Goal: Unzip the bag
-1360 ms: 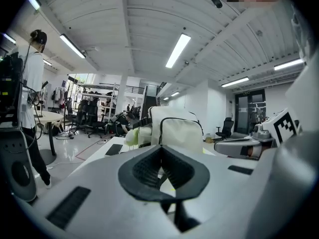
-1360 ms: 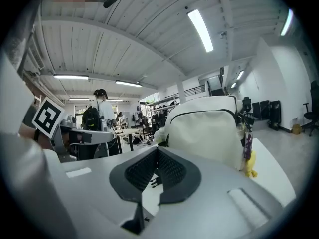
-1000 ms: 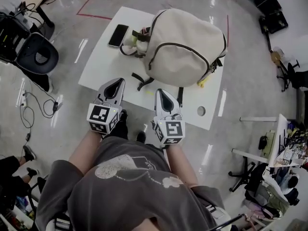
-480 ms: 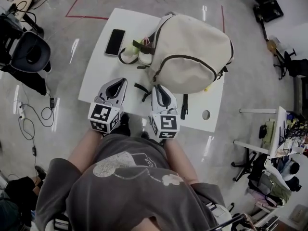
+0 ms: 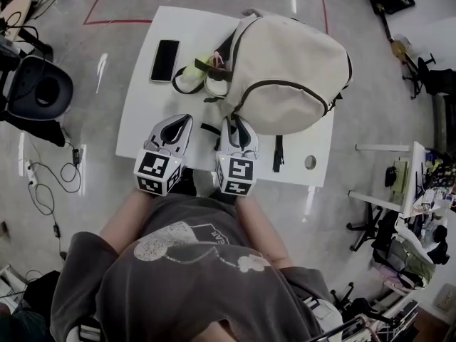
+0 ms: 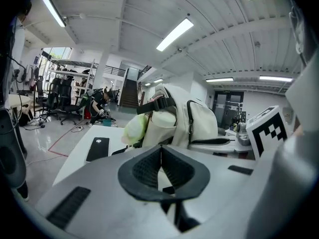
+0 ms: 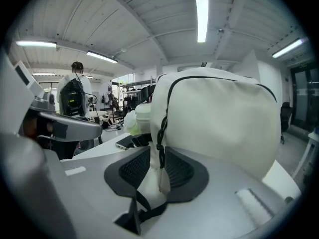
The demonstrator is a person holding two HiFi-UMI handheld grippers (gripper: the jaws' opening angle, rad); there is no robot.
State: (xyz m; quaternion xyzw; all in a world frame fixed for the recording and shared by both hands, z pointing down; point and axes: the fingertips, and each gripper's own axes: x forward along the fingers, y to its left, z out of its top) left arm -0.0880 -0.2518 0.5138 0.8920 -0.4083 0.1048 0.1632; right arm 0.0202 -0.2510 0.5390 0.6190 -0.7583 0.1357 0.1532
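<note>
A cream backpack (image 5: 288, 70) with dark zipper lines lies on the white table (image 5: 142, 112); it also fills the right gripper view (image 7: 219, 118) and stands ahead in the left gripper view (image 6: 199, 123). My right gripper (image 5: 231, 120) sits at the bag's near edge. Its jaws stand a little apart (image 7: 158, 166), and a black zipper cord (image 7: 160, 133) and cream fabric show in the gap. My left gripper (image 5: 182, 117) hovers over the table to the left of the bag, shut on nothing (image 6: 160, 156).
A black phone (image 5: 164, 60) lies at the table's left, and a yellow-green soft thing (image 5: 192, 77) rests against the bag's side. A black strap (image 5: 278, 152) hangs toward the near edge beside a round hole (image 5: 310, 162). An office chair (image 5: 39, 91) stands to the left.
Both grippers have moved forward and down toward the table. The right one has reached the bag's near edge, and the left one is now over the tabletop.
</note>
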